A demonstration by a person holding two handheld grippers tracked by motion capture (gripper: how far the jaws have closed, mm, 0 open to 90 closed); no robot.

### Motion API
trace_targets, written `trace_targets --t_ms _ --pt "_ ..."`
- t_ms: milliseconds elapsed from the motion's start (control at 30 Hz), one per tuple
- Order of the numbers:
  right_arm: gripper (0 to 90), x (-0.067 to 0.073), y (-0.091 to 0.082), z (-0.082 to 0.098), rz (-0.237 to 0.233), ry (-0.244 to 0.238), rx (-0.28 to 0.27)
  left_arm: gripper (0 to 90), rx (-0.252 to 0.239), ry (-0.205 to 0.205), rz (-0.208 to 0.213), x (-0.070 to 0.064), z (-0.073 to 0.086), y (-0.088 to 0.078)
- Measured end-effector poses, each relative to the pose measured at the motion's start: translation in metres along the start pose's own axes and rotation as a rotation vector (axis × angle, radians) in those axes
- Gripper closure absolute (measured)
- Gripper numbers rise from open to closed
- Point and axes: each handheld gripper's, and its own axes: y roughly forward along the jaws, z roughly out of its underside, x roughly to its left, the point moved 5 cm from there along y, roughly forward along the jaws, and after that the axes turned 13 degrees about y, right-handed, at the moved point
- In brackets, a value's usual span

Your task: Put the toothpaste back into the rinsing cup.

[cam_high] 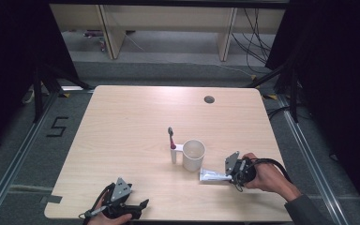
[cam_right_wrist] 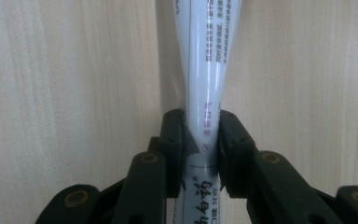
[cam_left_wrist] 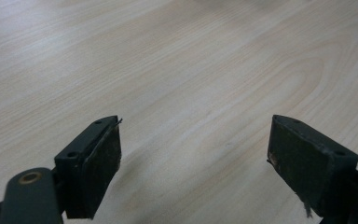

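the right claw (cam_right_wrist: 200,140) is clamped on the toothpaste tube (cam_right_wrist: 205,70), and its two black jaws press on the flat, thin end of it. the tube lies on the tabletop (cam_high: 122,140) at the near right, just beside the white cup (cam_high: 193,154), with its wider end toward the cup. a toothbrush (cam_high: 171,140) stands at the left side of the cup in a small white holder (cam_high: 174,153). the left claw (cam_left_wrist: 193,154) rests at the near left edge, well apart from all this, with its jaws wide apart and nothing between them.

i judge that the step in hand is to lift the tube and probably bring it to the cup. to do this well, the grip should stay firm but not harder, because the tube is soft and can be squeezed. the hold is at the tail, so the heavy end will hang down when it rises; lift slowly and straight up first. then tilt the hand so that the tube points down before it goes over the rim. keep clear of the toothbrush, which can fall easily.
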Motion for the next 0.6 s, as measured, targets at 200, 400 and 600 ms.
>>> trace_targets --t_ms 200,400,600 --pt "74.2 0.0041 0.0011 -0.0011 -0.015 -0.026 0.021 17.0 -0.002 0.001 0.004 -0.0009 0.0000 0.0001" --pt "74.5 0.0032 0.0036 -0.0047 -0.009 -0.052 0.061 16.9 0.001 0.001 0.007 -0.0015 0.0005 0.0003" --pt "74.7 0.0049 0.0057 -0.0084 0.008 -0.081 0.108 16.9 0.001 0.002 0.012 -0.0023 0.0005 0.0003"
